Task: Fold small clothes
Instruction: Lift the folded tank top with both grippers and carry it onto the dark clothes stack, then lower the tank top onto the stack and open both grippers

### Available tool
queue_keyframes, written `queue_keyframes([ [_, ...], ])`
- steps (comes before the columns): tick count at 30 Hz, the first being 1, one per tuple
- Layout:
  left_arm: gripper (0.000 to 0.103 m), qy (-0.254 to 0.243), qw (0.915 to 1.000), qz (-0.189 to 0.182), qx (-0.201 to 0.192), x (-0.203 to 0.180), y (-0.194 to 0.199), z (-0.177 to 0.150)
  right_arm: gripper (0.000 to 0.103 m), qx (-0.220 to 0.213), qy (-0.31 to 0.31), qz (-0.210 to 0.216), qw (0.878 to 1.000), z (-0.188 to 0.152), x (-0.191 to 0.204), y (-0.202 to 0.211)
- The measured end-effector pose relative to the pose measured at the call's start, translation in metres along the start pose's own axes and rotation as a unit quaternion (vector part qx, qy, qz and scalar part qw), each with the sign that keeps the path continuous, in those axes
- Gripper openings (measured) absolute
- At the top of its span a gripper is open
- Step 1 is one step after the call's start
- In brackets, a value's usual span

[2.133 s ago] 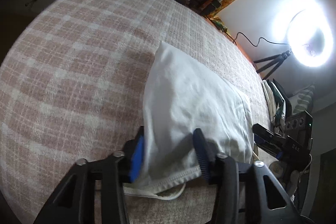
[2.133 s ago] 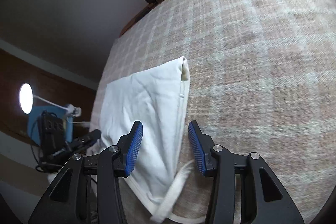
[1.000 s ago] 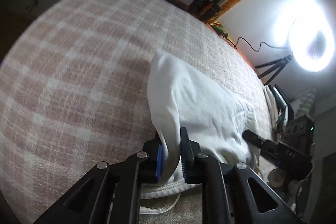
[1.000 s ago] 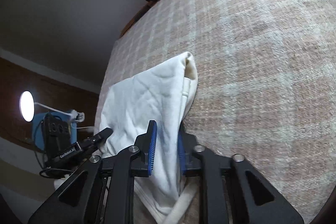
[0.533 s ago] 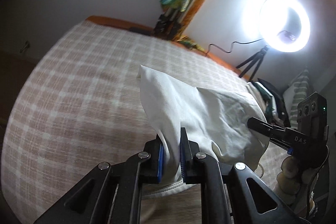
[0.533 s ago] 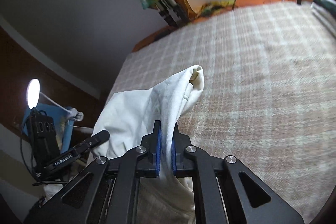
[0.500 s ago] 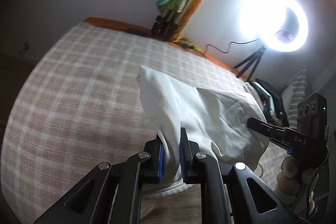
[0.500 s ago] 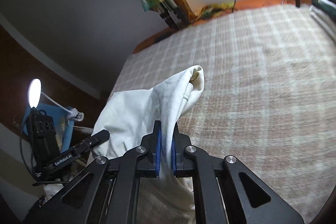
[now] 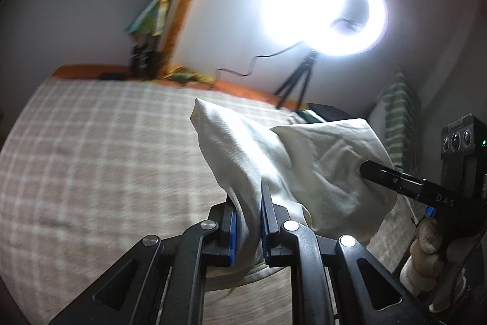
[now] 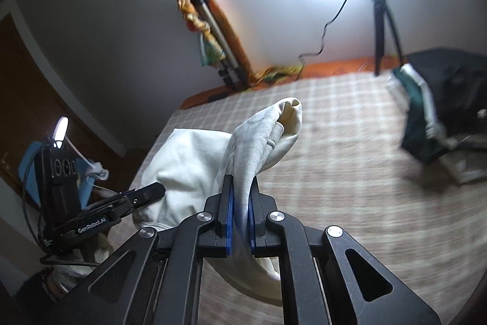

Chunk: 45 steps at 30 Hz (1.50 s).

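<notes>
A small white garment (image 9: 304,160) hangs lifted above the pink checked bed cover (image 9: 91,157). My left gripper (image 9: 247,203) is shut on one near edge of it. My right gripper (image 10: 240,203) is shut on the other near edge of the white garment (image 10: 194,160). The cloth sags between the two grippers. The right gripper also shows in the left wrist view (image 9: 392,178), and the left gripper in the right wrist view (image 10: 143,195). The garment's far end sticks up over each gripper.
A pile of dark and green clothes (image 10: 438,118) lies on the bed cover (image 10: 350,172) at the right. A bright ring light on a tripod (image 9: 322,11) stands behind the bed. Folded tripods (image 10: 213,44) lean on the wall. A striped pillow (image 9: 398,111) is at the right.
Both grippers closed on the garment's near edges and raised it off the bed. The views have tilted up towards the wall and ring light.
</notes>
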<state>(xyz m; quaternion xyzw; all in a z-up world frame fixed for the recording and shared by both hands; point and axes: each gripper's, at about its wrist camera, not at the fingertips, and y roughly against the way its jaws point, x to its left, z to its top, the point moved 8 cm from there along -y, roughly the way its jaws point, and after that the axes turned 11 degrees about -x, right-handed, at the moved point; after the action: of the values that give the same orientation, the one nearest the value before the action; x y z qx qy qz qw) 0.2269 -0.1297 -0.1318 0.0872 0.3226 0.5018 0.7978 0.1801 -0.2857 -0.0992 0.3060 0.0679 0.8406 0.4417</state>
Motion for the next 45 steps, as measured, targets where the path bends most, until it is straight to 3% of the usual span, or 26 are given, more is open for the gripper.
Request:
queue_keyframes([
  [5, 0.010, -0.028, 0.9993, -0.026, -0.001, -0.056, -0.030, 0.011, 0.006, -0.015, 0.025, -0.029, 0.999, 0.024, -0.036, 0.035],
  [21, 0.010, -0.103, 0.9917, -0.074, -0.019, -0.216, -0.152, 0.038, 0.006, -0.077, 0.011, -0.123, 0.989, 0.108, -0.198, 0.112],
  [31, 0.010, -0.131, 0.9887, -0.067, -0.029, -0.258, -0.229, 0.048, 0.006, -0.104, 0.006, -0.156, 0.982, 0.145, -0.282, 0.112],
  [38, 0.010, -0.136, 0.9891, -0.050, -0.022, -0.255, -0.271, 0.040, 0.006, -0.105, -0.002, -0.172, 0.980, 0.153, -0.331, 0.089],
  [45, 0.014, -0.148, 0.9885, -0.028, 0.015, -0.244, -0.294, 0.014, 0.006, -0.076, -0.005, -0.203, 0.976, 0.145, -0.367, 0.061],
])
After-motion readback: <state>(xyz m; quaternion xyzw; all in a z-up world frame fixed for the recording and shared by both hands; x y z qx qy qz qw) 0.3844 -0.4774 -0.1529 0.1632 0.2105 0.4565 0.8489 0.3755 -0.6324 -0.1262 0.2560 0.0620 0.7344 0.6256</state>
